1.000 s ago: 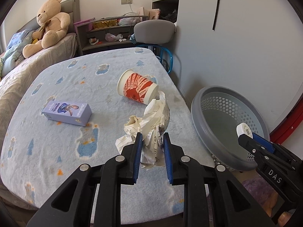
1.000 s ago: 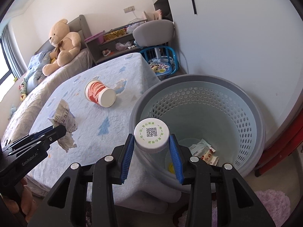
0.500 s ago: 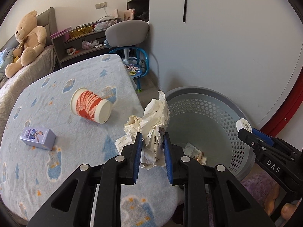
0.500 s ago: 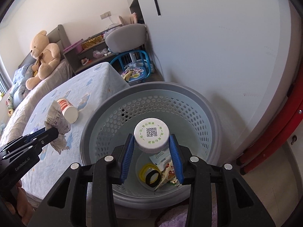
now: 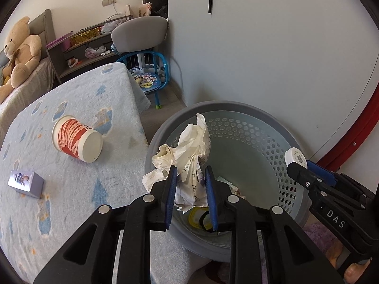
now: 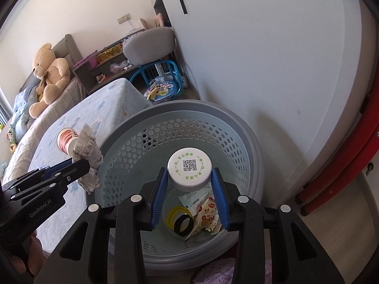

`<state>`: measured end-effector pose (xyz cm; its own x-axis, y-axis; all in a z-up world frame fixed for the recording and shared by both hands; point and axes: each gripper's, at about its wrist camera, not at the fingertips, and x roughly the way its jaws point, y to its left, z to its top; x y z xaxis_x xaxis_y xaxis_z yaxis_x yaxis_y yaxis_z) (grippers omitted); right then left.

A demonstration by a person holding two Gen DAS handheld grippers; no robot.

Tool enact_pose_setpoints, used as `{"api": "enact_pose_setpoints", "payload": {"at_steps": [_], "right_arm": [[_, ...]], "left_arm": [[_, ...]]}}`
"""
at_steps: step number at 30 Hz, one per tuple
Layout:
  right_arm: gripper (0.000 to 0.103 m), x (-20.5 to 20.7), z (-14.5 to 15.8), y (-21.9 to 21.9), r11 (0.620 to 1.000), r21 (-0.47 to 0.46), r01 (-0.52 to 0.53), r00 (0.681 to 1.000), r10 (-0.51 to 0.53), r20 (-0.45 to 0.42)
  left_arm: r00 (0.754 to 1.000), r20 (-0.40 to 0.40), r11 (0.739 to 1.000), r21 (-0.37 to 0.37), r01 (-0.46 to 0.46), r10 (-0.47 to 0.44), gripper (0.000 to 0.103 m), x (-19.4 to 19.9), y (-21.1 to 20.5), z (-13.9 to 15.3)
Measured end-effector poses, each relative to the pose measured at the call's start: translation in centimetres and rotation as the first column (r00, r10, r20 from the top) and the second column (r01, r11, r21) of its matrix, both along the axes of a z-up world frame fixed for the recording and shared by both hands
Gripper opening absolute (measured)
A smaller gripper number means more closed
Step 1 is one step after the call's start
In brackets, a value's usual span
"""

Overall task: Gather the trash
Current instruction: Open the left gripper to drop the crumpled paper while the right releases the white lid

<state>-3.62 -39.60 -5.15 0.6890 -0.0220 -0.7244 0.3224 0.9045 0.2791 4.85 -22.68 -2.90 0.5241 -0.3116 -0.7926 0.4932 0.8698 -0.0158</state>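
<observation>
Hovering over the grey perforated basket (image 6: 239, 127), both grippers carry trash. Left gripper (image 5: 190, 177): blue pads pinched nearly together on a crumpled paper wad (image 5: 189, 149), which sticks up and spills to the left of the jaws. Wad sits above the basket's left rim, partly over the table edge, partly over the basket's open mouth. Right gripper (image 6: 189, 184): pads part-way apart, clamped on either side of a white-capped bottle (image 6: 189, 169), cap with a printed code facing the camera. Bottle hangs over the middle of the basket, clear of the rim all round.

Basket floor holds a yellow ring, a black ring (image 6: 181, 224) and a printed snack wrapper (image 6: 206, 215); most of the floor otherwise bare. Basket stands on the floor, its left rim just beside the near right corner of the table (image 5: 71, 189), which is covered in a pale blue patterned cloth. White wall (image 5: 284, 59) close behind the basket on the far right; red rails low on the far right.

Left on the table: red-and-white paper cup (image 5: 77, 140) lying on its side, well apart from the edge; small purple box (image 5: 26, 181) further left. Open cloth between them and around them.

Farther off: blue child's chair (image 5: 149, 75), grey chair back, shelf, teddy bear (image 5: 20, 52) on the bed.
</observation>
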Motion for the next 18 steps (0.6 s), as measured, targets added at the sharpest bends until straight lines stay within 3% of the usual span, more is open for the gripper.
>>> {"api": "enact_pose_setpoints", "payload": {"at_steps": [18], "right_arm": [[0.038, 0.5, -0.4, -0.3, 1.0, 0.0, 0.006, 1.0, -0.006, -0.011]], "left_arm": [[0.999, -0.033, 0.999, -0.001, 0.041, -0.041, 0.025, 0.8, -2.2, -1.0]]}}
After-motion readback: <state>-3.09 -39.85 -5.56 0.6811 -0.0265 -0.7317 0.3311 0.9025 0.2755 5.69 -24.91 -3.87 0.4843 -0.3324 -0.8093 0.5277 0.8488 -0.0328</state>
